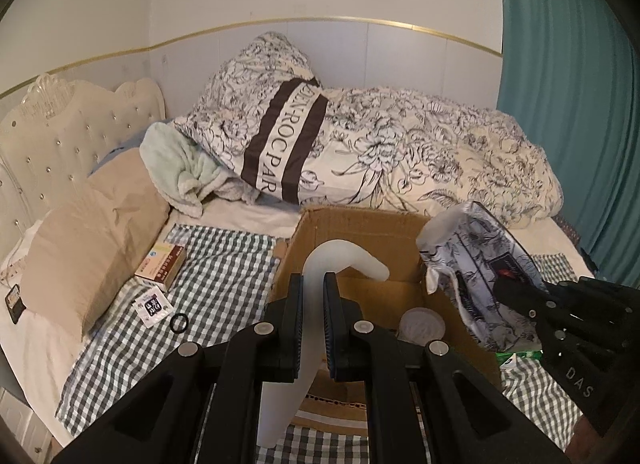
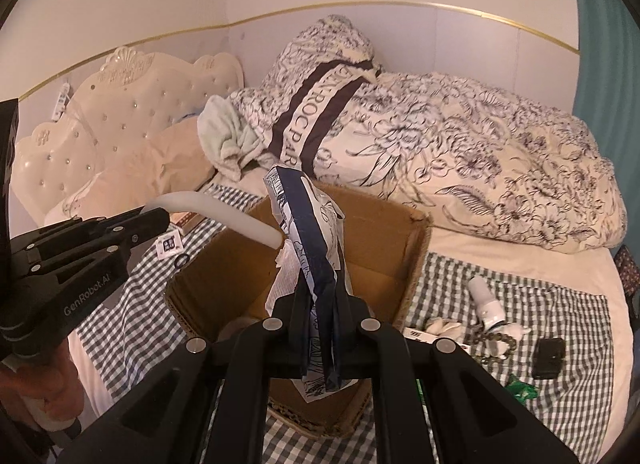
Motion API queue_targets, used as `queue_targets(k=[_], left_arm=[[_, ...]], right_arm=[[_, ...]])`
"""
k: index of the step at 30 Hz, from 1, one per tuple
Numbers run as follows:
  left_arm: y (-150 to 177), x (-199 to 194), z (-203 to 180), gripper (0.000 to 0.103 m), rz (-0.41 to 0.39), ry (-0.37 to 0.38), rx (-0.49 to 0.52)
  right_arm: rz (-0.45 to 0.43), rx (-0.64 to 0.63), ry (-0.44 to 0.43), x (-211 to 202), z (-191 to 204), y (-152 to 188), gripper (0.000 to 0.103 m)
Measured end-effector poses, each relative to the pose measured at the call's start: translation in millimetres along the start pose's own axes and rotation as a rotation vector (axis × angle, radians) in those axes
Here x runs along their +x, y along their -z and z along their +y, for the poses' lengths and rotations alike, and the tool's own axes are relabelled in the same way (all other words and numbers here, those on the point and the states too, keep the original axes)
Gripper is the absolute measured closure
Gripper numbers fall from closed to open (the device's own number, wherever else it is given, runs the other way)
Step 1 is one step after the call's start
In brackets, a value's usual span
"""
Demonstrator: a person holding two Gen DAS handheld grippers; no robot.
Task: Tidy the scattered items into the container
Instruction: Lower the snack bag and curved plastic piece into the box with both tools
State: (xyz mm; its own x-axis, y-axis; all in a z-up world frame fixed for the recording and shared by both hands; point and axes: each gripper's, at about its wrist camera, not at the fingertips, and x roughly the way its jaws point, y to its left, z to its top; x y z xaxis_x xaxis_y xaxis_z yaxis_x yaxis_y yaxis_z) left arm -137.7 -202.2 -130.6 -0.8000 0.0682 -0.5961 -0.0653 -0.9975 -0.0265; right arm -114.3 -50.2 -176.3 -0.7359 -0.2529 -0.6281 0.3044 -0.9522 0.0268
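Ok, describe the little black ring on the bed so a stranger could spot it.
Start at the cardboard box on the checked cloth. Left of it, below a brown-and-white carton, lies a small printed packet. The black ring is just right of that packet: the only round, hollow item there.

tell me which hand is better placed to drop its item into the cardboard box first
Left, marginally. The left gripper holds the curved white tube with its tip already over the cardboard box. The right gripper's patterned pouch is above it too, nearer the rim.
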Motion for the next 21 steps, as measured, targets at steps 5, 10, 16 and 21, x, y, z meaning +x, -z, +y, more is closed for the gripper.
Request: queue_targets(k=[5, 10, 16, 21], left_arm=[[4.5, 16.2, 0.8, 0.094, 0.025, 0.002, 0.003], [9.8, 34.2, 0.1, 0.094, 0.053, 0.009, 0.007], [16.6, 51.3, -4.6, 0.092, 0.089, 0.02, 0.016], [19.6, 63.3, -4.9, 0.08, 0.148, 0.031, 0.003]], right_arm=[[0.031, -0.001, -0.015, 21.7, 0.6, 2.3, 0.095], [0.057, 0.003, -0.02, 40.2, 0.1, 6.1, 0.095], [0.096, 0.01, -0.01, 58.1, -3.0, 12.4, 0.095], [0.125, 0.013, 0.01, 67.1, -5.0, 16.5, 0.085]])
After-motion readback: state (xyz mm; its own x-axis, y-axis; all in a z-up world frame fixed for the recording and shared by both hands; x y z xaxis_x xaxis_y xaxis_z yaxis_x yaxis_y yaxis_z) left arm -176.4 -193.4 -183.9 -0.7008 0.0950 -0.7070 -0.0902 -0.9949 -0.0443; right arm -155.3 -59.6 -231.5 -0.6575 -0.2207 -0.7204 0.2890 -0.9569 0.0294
